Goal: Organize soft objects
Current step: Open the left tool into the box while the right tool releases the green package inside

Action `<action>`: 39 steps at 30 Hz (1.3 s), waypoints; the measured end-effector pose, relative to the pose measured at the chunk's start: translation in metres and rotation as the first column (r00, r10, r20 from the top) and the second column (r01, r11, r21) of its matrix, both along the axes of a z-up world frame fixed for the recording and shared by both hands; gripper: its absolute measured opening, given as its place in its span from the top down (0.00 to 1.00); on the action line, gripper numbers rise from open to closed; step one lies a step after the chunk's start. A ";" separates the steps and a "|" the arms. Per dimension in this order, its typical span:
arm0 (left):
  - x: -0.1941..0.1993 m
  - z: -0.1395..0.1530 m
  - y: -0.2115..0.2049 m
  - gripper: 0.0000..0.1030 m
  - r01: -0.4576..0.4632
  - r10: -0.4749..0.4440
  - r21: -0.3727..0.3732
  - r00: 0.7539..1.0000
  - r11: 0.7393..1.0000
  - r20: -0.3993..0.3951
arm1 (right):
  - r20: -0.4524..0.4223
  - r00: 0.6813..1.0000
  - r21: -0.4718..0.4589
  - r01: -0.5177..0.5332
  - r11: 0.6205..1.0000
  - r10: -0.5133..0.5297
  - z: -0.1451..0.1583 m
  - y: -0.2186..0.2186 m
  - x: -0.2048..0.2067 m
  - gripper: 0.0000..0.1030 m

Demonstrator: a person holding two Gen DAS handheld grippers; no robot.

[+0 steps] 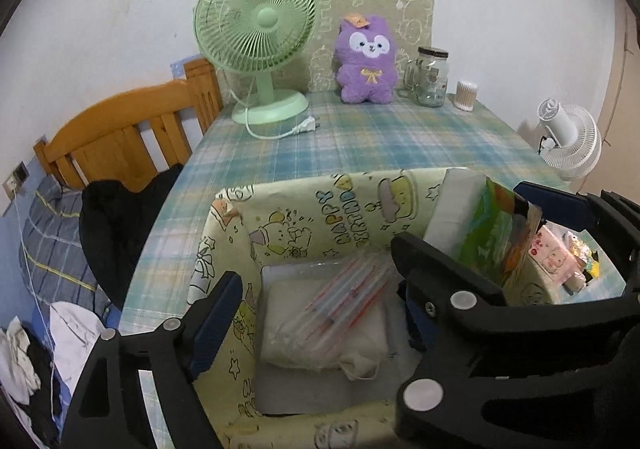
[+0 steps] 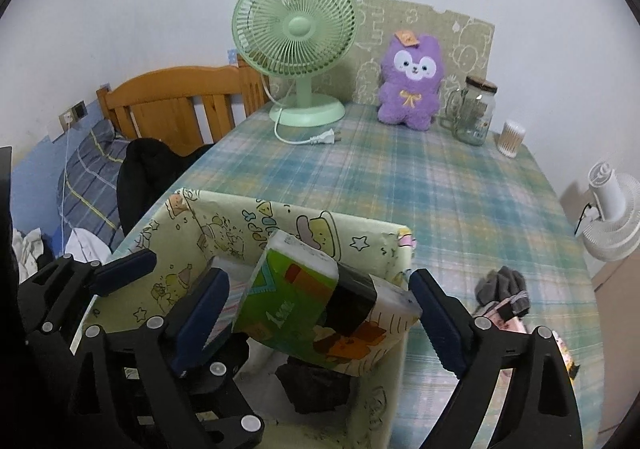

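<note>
Tissue pack (image 2: 304, 305) tilted on box (image 2: 224, 225) right rim, between wide-open right gripper (image 2: 320, 313); left gripper (image 1: 316, 289) open, empty. Could've slid off onto desk (image 2: 440, 189).

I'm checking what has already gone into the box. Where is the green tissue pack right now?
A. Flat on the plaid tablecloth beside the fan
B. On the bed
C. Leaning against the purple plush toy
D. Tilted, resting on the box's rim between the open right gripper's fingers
D: the green tissue pack leans tilted on the rim of the box, with the right gripper open around it and its fingers apart from the pack.
</note>
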State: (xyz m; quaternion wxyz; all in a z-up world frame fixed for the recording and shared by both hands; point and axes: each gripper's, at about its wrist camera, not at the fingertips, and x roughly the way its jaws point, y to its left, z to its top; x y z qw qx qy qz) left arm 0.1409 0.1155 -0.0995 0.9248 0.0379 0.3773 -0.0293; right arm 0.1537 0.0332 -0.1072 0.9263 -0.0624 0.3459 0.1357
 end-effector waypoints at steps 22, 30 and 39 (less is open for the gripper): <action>-0.034 0.033 -0.004 0.09 -0.070 0.065 0.040 0.992 0.997 0.104 | 0.176 0.982 0.027 -0.071 0.997 0.065 0.035 -0.001 -0.034 0.00; -0.035 0.025 -0.004 0.09 -0.043 0.038 0.055 0.995 0.998 0.088 | 0.125 0.988 0.030 -0.096 0.995 0.091 0.024 0.006 -0.018 0.00; -0.026 0.003 -0.012 0.09 -0.010 0.009 0.045 1.000 0.999 0.020 | -0.009 0.993 0.085 -0.115 0.990 0.117 -0.006 0.001 -0.009 0.00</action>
